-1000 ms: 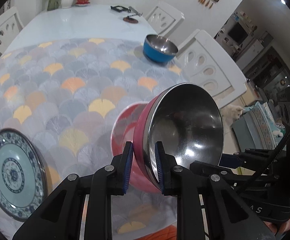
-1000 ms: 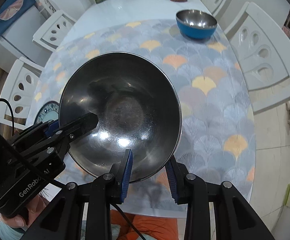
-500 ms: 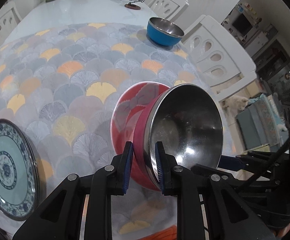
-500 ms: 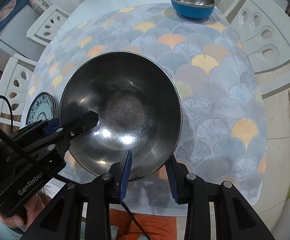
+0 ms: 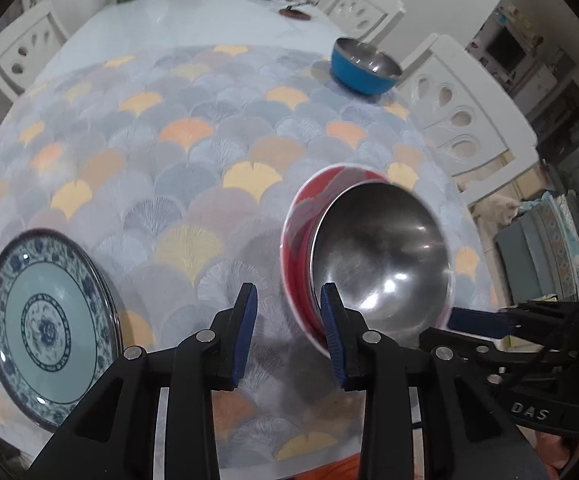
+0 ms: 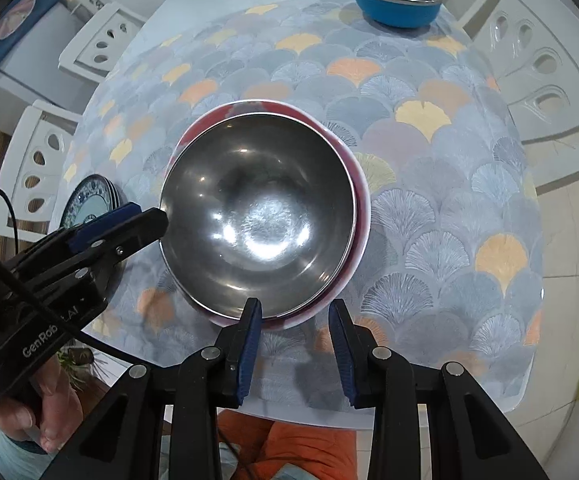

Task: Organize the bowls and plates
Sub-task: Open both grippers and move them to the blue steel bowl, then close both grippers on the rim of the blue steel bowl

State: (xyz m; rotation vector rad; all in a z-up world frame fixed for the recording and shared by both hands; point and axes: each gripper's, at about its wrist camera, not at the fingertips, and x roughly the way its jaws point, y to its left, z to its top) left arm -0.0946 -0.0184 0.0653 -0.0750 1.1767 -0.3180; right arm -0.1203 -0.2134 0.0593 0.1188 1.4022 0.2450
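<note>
Glossy white tabletop point(image 5: 209, 12) under a fan-patterned mat in grey, blue, orange and yellow point(image 5: 177, 152), ringed by white cut-out chairs point(image 5: 461, 116). At the far right corner of the mat, a blue bowl with a steel lining point(image 5: 365, 66), upright, well apart from everything else. Near the left edge, a round blue-and-white floral plate point(image 5: 49, 326), lying flat. In the near middle, a pink-red bowl with a polished steel inside point(image 6: 261, 216), seated on a red plate with a white rim point(image 6: 363, 200), whose edge shows around it; blurred in the left view, so tilt hard to judge. Left tongs point(image 5: 287, 330) spread apart, gripping nothing, right pad just beside the bowl's near-left rim, contact not discernible. Right tongs point(image 6: 295, 340) likewise parted and empty, left pad point(image 6: 251, 328) overlapping the near edge of the plate. From the right camera, the left tool reaching in low from the left, tips beside the bowl's rim, bare hand point(image 6: 41, 412) on its handle.
</note>
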